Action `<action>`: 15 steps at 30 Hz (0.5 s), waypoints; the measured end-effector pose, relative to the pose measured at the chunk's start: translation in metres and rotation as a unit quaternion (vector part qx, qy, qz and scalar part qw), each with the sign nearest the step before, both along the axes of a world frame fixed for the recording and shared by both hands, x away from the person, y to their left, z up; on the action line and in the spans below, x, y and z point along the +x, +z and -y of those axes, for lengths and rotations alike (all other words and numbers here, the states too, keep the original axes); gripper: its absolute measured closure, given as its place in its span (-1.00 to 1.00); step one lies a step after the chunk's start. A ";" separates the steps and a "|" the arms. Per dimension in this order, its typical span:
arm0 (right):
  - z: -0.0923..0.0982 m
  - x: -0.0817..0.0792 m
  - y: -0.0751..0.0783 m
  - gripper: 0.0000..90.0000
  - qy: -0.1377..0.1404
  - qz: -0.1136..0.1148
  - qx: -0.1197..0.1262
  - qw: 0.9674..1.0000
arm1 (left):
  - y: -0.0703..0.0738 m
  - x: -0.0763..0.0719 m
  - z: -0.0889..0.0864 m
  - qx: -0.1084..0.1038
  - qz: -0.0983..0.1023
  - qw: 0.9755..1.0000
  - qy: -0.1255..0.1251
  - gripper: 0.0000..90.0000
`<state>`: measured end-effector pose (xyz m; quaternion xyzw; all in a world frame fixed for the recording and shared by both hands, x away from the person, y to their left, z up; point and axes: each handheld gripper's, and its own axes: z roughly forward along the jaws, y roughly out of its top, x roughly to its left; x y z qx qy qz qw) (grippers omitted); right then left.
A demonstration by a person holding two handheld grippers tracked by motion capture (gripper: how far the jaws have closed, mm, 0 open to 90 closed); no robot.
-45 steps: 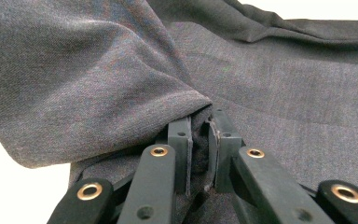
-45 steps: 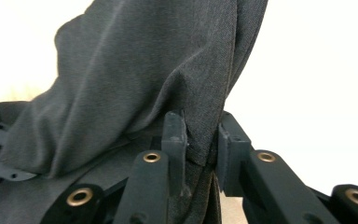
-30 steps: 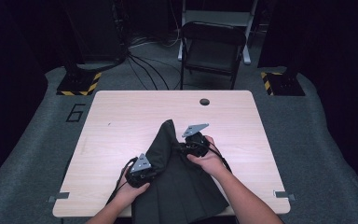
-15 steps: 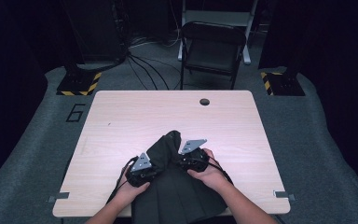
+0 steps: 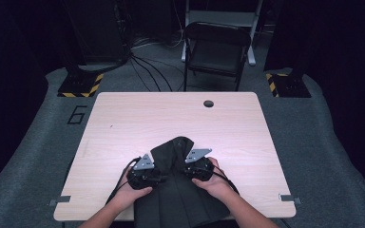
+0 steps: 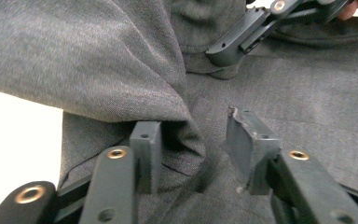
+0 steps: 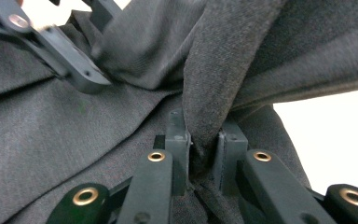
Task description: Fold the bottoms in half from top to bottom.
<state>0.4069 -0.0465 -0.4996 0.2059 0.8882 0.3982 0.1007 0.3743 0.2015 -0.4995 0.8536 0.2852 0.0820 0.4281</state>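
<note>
A dark grey garment (image 5: 178, 199) lies bunched at the table's near edge, draping over it. My left gripper (image 5: 163, 175) sits at its left side. In the left gripper view its jaws (image 6: 193, 140) have just been opening: the pads stand apart, and a loose fold of the garment (image 6: 98, 60) rests against one pad without being pressed. My right gripper (image 5: 184, 169) is beside it on the right, close to the left one. In the right gripper view it (image 7: 205, 133) is shut on a raised fold of the garment (image 7: 242, 56), pinched between both pads.
The light wooden table (image 5: 123, 123) is bare beyond the garment, with a cable hole (image 5: 208, 103) near its far edge. A black folding chair (image 5: 216, 47) stands behind the table. Cables run across the grey floor.
My right gripper has come down and toward the person with the fold it holds, so the fabric's peak sits lower and nearer. The left hand has stayed put.
</note>
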 end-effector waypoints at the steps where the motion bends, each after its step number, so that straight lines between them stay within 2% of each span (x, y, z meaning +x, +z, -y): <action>1: -0.001 -0.002 -0.001 0.75 -0.007 0.001 0.002 1.000 | 0.003 0.000 -0.003 0.003 0.004 1.000 -0.002 0.21; 4: -0.001 -0.003 -0.002 0.75 -0.005 0.012 0.002 1.000 | 0.009 0.000 -0.010 -0.001 -0.001 1.000 0.011 0.17; 11: 0.000 -0.005 -0.004 0.75 -0.016 0.007 0.013 1.000 | 0.025 0.009 -0.027 -0.028 -0.002 0.998 0.053 0.05; 15: 0.000 -0.005 -0.004 0.75 -0.012 0.006 0.009 1.000 | 0.032 0.020 -0.030 -0.033 -0.002 0.997 0.073 -0.02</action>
